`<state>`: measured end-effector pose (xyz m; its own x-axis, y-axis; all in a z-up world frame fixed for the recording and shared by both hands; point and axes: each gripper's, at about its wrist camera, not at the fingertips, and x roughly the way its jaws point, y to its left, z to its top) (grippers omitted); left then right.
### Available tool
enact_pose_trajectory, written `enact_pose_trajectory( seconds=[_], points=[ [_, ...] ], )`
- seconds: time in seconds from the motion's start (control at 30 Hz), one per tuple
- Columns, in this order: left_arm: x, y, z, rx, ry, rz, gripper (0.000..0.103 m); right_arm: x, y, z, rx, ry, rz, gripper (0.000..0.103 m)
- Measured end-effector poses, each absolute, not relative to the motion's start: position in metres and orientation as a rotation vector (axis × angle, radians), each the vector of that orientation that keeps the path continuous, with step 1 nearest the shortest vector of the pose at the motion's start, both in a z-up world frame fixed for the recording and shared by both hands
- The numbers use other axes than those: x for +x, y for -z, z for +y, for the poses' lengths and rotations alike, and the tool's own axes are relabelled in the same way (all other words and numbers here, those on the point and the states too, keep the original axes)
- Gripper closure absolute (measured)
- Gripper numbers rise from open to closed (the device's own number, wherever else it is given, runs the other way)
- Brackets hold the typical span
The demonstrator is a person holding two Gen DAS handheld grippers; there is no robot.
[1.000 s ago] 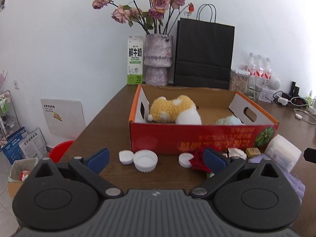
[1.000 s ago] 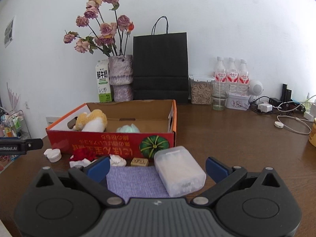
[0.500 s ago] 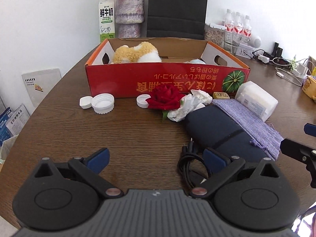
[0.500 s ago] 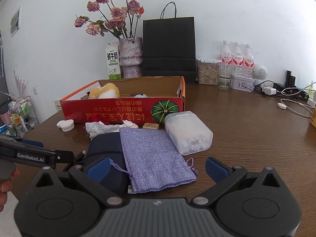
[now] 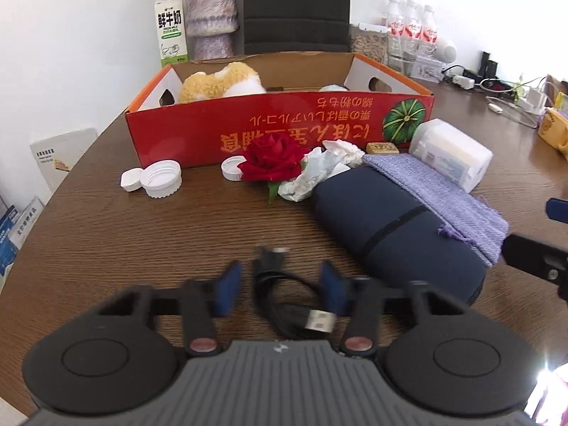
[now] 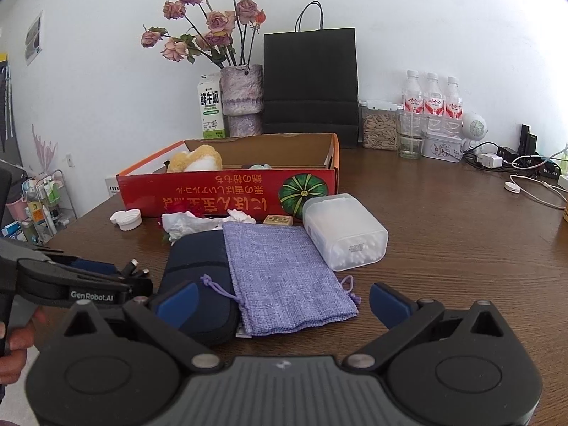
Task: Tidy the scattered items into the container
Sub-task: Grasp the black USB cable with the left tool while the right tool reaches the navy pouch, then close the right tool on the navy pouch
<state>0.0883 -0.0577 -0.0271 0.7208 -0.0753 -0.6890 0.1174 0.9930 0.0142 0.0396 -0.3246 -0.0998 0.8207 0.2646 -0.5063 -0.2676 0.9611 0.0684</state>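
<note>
A coiled black USB cable (image 5: 284,310) lies on the table's near side. My left gripper (image 5: 280,289) is lowered over it, jaws closing with the cable between them; a gap still shows at the left pad. My right gripper (image 6: 284,303) stands open above the near end of a purple cloth bag (image 6: 280,277) and a dark blue pouch (image 6: 198,269). The red cardboard box (image 5: 198,135) behind holds a yellow-and-white plush toy (image 5: 220,83). In front of it lie a red rose (image 5: 271,158), crumpled tissue (image 5: 316,174), white caps (image 5: 161,179) and a clear plastic box (image 6: 344,230).
A small yellow block (image 5: 381,148) sits against the box front. Behind the box stand a milk carton (image 6: 211,110), a vase of dried roses (image 6: 241,99), a black paper bag (image 6: 310,81), bottles and a jar. Chargers and cables (image 6: 525,184) lie at the right. The table edge curves off at the left.
My left gripper has pulled back from the box and tilted down over the black cable, and its jaws have narrowed around it. The right gripper also drew back, then held still.
</note>
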Motion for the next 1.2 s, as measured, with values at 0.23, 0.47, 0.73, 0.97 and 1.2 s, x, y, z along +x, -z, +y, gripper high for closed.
enact_pose_trajectory(
  seconds=[0.23, 0.47, 0.73, 0.97, 1.2],
  points=[
    [0.081, 0.027, -0.037, 0.02, 0.082, 0.748, 0.064, 0.039, 0.1, -0.303, -0.04, -0.355, 0.547, 0.0],
    [0.081, 0.026, -0.018, -0.016, 0.053, 0.739, 0.065, 0.037, 0.099, -0.279, -0.1, -0.435, 0.573, 0.007],
    [0.079, 0.027, -0.004, -0.027, 0.042, 0.727, 0.065, 0.044, 0.108, -0.265, -0.127, -0.468, 0.648, 0.02],
    [0.077, 0.028, 0.014, -0.051, 0.017, 0.719, 0.065, 0.058, 0.112, -0.251, -0.15, -0.46, 0.677, 0.021],
    [0.075, 0.029, 0.031, -0.077, -0.009, 0.708, 0.065, 0.076, 0.113, -0.239, -0.173, -0.451, 0.683, 0.02]
  ],
)
